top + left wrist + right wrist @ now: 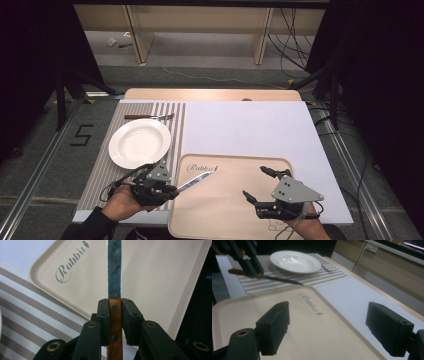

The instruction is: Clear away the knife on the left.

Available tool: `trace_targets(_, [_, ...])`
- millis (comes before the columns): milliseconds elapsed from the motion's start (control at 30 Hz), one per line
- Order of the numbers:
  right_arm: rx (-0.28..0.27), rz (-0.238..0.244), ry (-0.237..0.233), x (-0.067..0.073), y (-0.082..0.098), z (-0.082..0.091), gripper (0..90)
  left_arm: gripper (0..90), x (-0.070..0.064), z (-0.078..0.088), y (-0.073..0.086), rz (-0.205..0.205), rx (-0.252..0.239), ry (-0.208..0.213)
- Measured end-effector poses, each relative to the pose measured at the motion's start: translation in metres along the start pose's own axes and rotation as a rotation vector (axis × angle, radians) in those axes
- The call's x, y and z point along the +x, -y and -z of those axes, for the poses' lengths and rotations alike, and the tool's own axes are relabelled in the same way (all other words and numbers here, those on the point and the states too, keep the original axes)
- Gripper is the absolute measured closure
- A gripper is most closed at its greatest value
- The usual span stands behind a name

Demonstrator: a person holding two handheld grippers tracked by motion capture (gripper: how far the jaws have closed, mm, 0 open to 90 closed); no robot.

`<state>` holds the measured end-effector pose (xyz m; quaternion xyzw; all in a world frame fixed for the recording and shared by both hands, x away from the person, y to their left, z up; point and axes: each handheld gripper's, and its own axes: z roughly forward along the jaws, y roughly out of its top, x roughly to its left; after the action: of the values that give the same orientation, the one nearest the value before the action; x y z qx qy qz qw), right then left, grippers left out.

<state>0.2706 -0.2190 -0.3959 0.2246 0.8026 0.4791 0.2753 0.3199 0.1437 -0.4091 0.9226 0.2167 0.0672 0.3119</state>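
Striped placemat (pixel 102 165) covers the left part of the table, on a pale sheet (pixel 250 127). White plate (pixel 139 143) sits on the placemat. Fork (pixel 148 117) lies beyond the plate, on the stripes, apart from the plate rim.

Left gripper (pixel 170 189), near the front left of the table, just below the plate: jaws narrow, clamped on the knife (pixel 196 182). In the left gripper view the pads press both sides of the wooden handle (pixel 115 322), close to where the blade starts; two rivets visible on the handle between the pads. Knife is lifted off the surface, roughly level, blade (pixel 114 267) pointing away from the gripper over the left edge of the beige tray (pixel 235 205). Blade tip ends near the "Rabbit" lettering (pixel 202 168) on the tray. In the right gripper view the knife (pixel 274 278) hangs above the border between placemat and tray.

Right gripper (pixel 256 186), over the right part of the tray: jaws wide apart, nothing between them. Its pads (pixel 274 325) hover above bare tray surface (pixel 317 335), well apart from the knife.
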Motion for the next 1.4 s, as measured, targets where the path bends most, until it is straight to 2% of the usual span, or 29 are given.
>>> trace_targets(33, [0.0, 0.0, 0.0, 0.0, 0.0, 0.0, 20.3, 77.1, 0.0, 0.0, 0.0, 0.0, 0.0, 0.0])
trace_targets(67, [-0.006, -0.02, -0.001, -0.002, 0.0, 0.001, 20.4, 77.1, -0.001, 0.0, -0.001, 0.016, -0.006, 0.017])
trace_targets(133, [-0.031, -0.072, 0.002, -0.006, 0.0, 0.002, 20.4, 77.1, -0.002, 0.0, -0.003, 0.015, -0.023, 0.02])
trace_targets(167, [-0.031, -0.072, 0.002, -0.006, 0.0, 0.002, 20.4, 77.1, -0.003, -0.001, -0.003, 0.029, -0.026, 0.028])
trace_targets(267, [-0.041, -0.092, 0.004, -0.008, 0.0, 0.004, 20.4, 77.1, -0.006, -0.003, -0.007, 0.016, -0.034, 0.032])
trace_targets(367, [-0.044, -0.096, 0.011, -0.009, 0.0, 0.004, 20.4, 77.1, -0.006, -0.006, -0.01, 0.007, -0.031, 0.038])
trace_targets(400, [-0.053, -0.105, 0.01, -0.009, 0.0, 0.004, 20.4, 77.1, -0.01, -0.008, -0.012, 0.038, -0.042, 0.035])
trace_targets(433, [-0.053, -0.105, 0.01, -0.009, 0.0, 0.004, 20.4, 77.1, -0.01, -0.008, -0.012, 0.038, -0.042, 0.035])
trace_targets(533, [-0.057, -0.119, 0.013, -0.011, 0.0, 0.005, 20.4, 77.1, -0.01, -0.014, -0.016, 0.013, -0.04, 0.06])
trace_targets(633, [-0.063, -0.128, 0.016, -0.011, 0.0, 0.005, 20.4, 77.1, -0.011, -0.017, -0.018, 0.013, -0.039, 0.057])
trace_targets(667, [-0.064, -0.137, 0.016, -0.012, 0.0, 0.006, 20.4, 77.1, -0.01, -0.019, -0.02, -0.001, -0.033, 0.073])
trace_targets(700, [-0.064, -0.137, 0.016, -0.012, 0.0, 0.006, 20.4, 77.1, -0.009, -0.021, -0.021, -0.016, -0.03, 0.071])
trace_targets(733, [-0.071, -0.148, 0.016, -0.013, 0.001, 0.006, 20.4, 77.1, -0.015, -0.022, -0.02, 0.066, -0.021, 0.072])
trace_targets(800, [-0.072, -0.15, 0.017, -0.013, 0.001, 0.006, 20.4, 77.1, -0.013, -0.027, -0.024, 0.018, -0.01, 0.079])
trace_targets(833, [-0.072, -0.156, 0.017, -0.014, 0.001, 0.006, 20.4, 77.1, -0.014, -0.029, -0.024, 0.024, -0.007, 0.082])
trace_targets(867, [-0.074, -0.157, 0.017, -0.014, 0.001, 0.006, 20.4, 77.1, -0.013, -0.031, -0.026, 0.01, -0.006, 0.082])
trace_targets(900, [-0.076, -0.158, 0.019, -0.014, 0.001, 0.006, 20.4, 77.1, -0.014, -0.032, -0.026, 0.025, -0.003, 0.083])
trace_targets(933, [-0.077, -0.16, 0.019, -0.014, 0.001, 0.007, 20.4, 77.1, -0.013, -0.033, -0.027, 0.021, -0.004, 0.088])
trace_targets(967, [-0.082, -0.163, 0.022, -0.015, 0.001, 0.007, 20.4, 77.1, -0.014, -0.034, -0.028, 0.041, -0.003, 0.089])
trace_targets(1067, [-0.084, -0.172, 0.021, -0.016, 0.001, 0.007, 20.3, 77.0, -0.013, -0.038, -0.03, 0.042, 0.001, 0.093])
trace_targets(1100, [-0.087, -0.177, 0.023, -0.016, 0.001, 0.007, 20.4, 77.0, -0.012, -0.039, -0.031, 0.03, -0.001, 0.092])
trace_targets(1133, [-0.091, -0.18, 0.022, -0.016, 0.001, 0.007, 20.4, 77.0, -0.012, -0.04, -0.031, 0.042, 0.001, 0.096])
trace_targets(1167, [-0.091, -0.183, 0.021, -0.016, 0.001, 0.008, 20.4, 77.1, -0.011, -0.041, -0.032, 0.03, 0.006, 0.097])
trace_targets(1233, [-0.091, -0.186, 0.02, -0.017, 0.001, 0.008, 20.4, 77.1, -0.013, -0.045, -0.034, 0.044, 0.009, 0.1])
trace_targets(1400, [-0.096, -0.19, 0.021, -0.017, 0.001, 0.008, 20.4, 77.1, -0.013, -0.053, -0.04, 0.037, 0.021, 0.109])
